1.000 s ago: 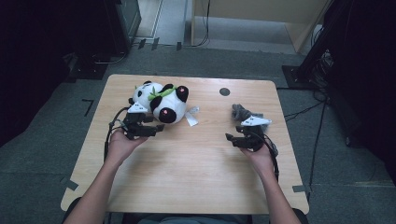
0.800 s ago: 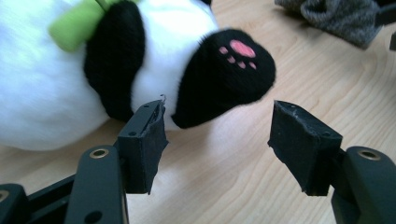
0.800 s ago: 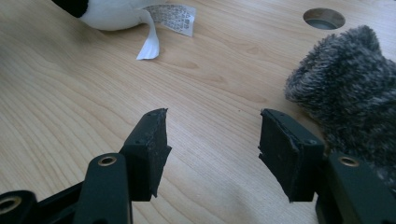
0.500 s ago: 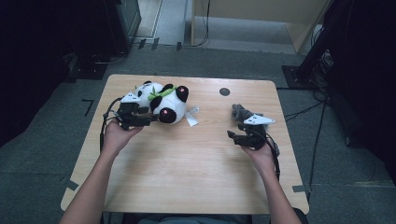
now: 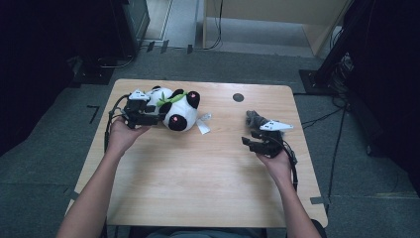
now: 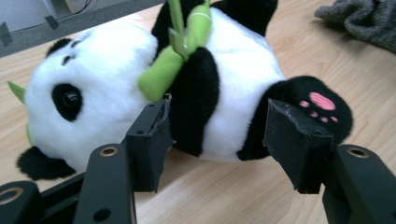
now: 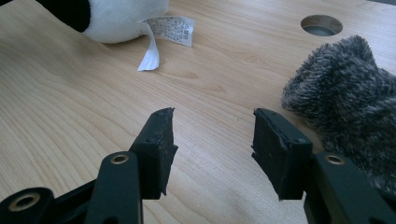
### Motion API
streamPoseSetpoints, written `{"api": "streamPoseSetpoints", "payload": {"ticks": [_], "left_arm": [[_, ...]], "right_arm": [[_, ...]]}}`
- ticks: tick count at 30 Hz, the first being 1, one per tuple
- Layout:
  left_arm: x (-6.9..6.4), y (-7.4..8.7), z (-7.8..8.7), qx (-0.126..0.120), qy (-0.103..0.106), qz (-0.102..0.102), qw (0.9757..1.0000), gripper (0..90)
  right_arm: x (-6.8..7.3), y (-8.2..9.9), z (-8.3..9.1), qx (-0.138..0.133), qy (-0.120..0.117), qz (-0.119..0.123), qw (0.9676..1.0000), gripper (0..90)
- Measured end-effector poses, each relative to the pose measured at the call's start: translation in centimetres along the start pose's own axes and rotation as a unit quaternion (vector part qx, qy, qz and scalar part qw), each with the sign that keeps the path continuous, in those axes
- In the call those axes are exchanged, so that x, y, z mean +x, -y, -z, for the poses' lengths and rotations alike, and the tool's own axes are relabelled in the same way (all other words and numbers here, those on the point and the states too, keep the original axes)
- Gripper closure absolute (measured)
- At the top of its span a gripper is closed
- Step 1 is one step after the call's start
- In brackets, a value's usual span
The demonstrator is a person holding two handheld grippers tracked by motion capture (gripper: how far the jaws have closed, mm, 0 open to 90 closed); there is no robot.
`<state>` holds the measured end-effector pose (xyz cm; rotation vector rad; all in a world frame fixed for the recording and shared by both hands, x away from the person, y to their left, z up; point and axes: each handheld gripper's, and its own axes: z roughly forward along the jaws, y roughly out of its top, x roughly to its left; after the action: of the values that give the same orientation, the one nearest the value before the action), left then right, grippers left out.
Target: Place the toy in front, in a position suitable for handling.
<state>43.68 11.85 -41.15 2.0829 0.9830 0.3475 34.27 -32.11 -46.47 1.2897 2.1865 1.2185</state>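
The left gripper point(image 6: 217, 144), fingers apart, straddles the panda's point(image 6: 187, 88) belly; the right gripper point(image 7: 212, 149), fingers apart, sits beside the sock point(image 7: 345, 98).

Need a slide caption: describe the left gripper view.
Open left gripper at a plush panda lying on the wooden table.

Grey carpet floor point(image 5: 208, 62) around wooden table point(image 5: 198, 178)

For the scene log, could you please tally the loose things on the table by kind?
Plush panda: 1
Grey knitted item: 1
Total: 2
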Motion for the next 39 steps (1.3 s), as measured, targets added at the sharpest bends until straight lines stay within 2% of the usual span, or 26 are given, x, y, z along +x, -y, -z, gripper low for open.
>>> {"api": "streamPoseSetpoints", "payload": {"ticks": [4, 12, 18, 19, 21, 22, 23, 28, 30, 34, 37, 39], "left_arm": [[0.5, -0.8, -0.2, -0.002, -0.009, -0.011, 0.9999, 37.6], [1.7, -2.2, -1.5, -0.002, -0.003, -0.021, 0.9998, 35.1], [1.9, -2.2, -2.8, 0.005, 0.006, -0.023, 0.9997, 35.3], [2.0, -2.0, -3.4, 0.012, 0.007, -0.021, 0.9997, 35.4], [2.0, -1.9, -3.7, 0.013, 0.008, -0.023, 0.9996, 35.5], [1.8, -1.8, -3.9, 0.011, 0.003, -0.031, 0.9995, 35.5], [1.7, -1.8, -4.0, 0.009, -0.002, -0.038, 0.9993, 36.9], [1.7, -1.5, -4.4, 0.004, -0.002, -0.036, 0.9993, 41.2], [1.6, -1.2, -4.5, 0.001, 0.003, -0.032, 0.9995, 46.0], [2.1, -0.7, -4.7, -0.003, 0.022, -0.019, 0.9996, 49.3], [2.0, -0.7, -4.7, -0.001, 0.020, -0.025, 0.9995, 51.8], [1.9, -0.7, -4.7, 0.004, 0.020, -0.022, 0.9996, 55.1]], "right_arm": [[-0.2, 0.0, 0.0, 0.000, 0.003, 0.000, 1.0000, 47.9], [-0.8, 0.2, 0.1, 0.002, 0.010, -0.006, 0.9999, 47.3], [-1.1, 0.2, 0.2, 0.001, 0.017, -0.008, 0.9998, 47.2], [-1.2, 0.2, 0.2, -0.001, 0.019, -0.009, 0.9998, 47.2], [-1.3, 0.3, 0.3, -0.001, 0.020, -0.012, 0.9997, 47.3], [-1.4, 0.3, 0.3, -0.002, 0.020, -0.013, 0.9997, 47.3], [-1.6, 0.3, 0.4, -0.004, 0.023, -0.017, 0.9996, 47.3], [-2.0, 0.4, 0.6, -0.005, 0.030, -0.021, 0.9993, 47.4], [-2.2, 0.4, 0.7, -0.007, 0.033, -0.023, 0.9992, 47.4], [-2.5, 0.4, 0.9, -0.010, 0.038, -0.029, 0.9988, 48.0], [-2.7, 0.5, 1.0, -0.012, 0.041, -0.032, 0.9986, 48.2], [-2.8, 0.5, 1.1, -0.013, 0.042, -0.034, 0.9984, 48.2]]}}
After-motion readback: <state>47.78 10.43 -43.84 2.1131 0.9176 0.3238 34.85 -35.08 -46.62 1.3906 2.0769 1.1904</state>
